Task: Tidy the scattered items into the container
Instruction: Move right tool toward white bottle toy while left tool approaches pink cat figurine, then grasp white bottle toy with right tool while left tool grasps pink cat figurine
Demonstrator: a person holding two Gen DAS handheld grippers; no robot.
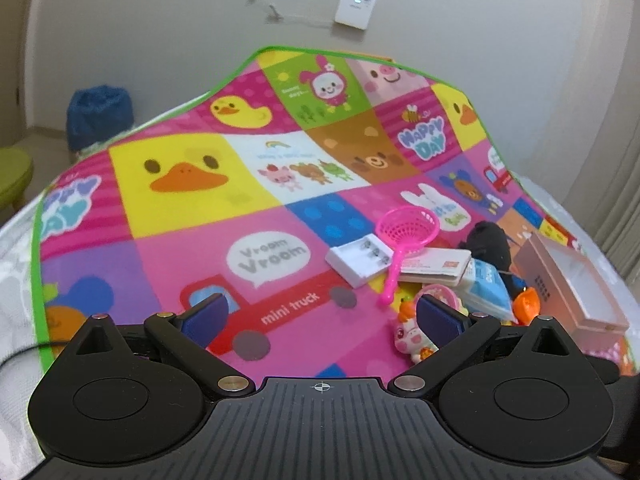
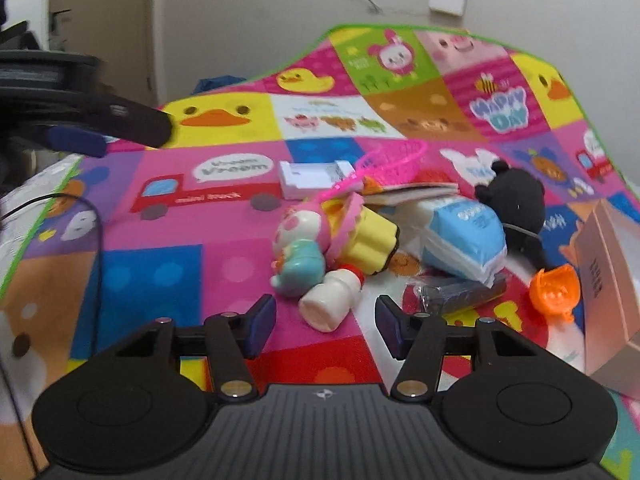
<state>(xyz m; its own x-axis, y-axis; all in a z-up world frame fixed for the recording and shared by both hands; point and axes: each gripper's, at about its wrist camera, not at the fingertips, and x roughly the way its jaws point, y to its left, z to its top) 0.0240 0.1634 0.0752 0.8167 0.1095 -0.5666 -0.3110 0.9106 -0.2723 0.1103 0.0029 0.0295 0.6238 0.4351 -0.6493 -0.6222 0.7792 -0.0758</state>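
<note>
Fingers of the right gripper (image 2: 325, 326) stand partly apart above a white toy bottle (image 2: 330, 300), whose base lies between the blue pads without touching them. Just beyond the bottle lie a pig figure (image 2: 298, 254) and a yellow cupcake toy (image 2: 370, 236). Farther out sit a blue tissue pack (image 2: 466, 240), a black plush (image 2: 516, 204), an orange toy (image 2: 554, 290) and a pink sieve (image 2: 394, 164) over a white charger (image 2: 310, 178). An open pink box (image 2: 608, 264), the container, stands at the right edge of the cartoon mat (image 2: 168, 216). Left gripper (image 1: 322, 314) fingers are spread wide and empty over the mat's truck picture, with the pile to their right.
</note>
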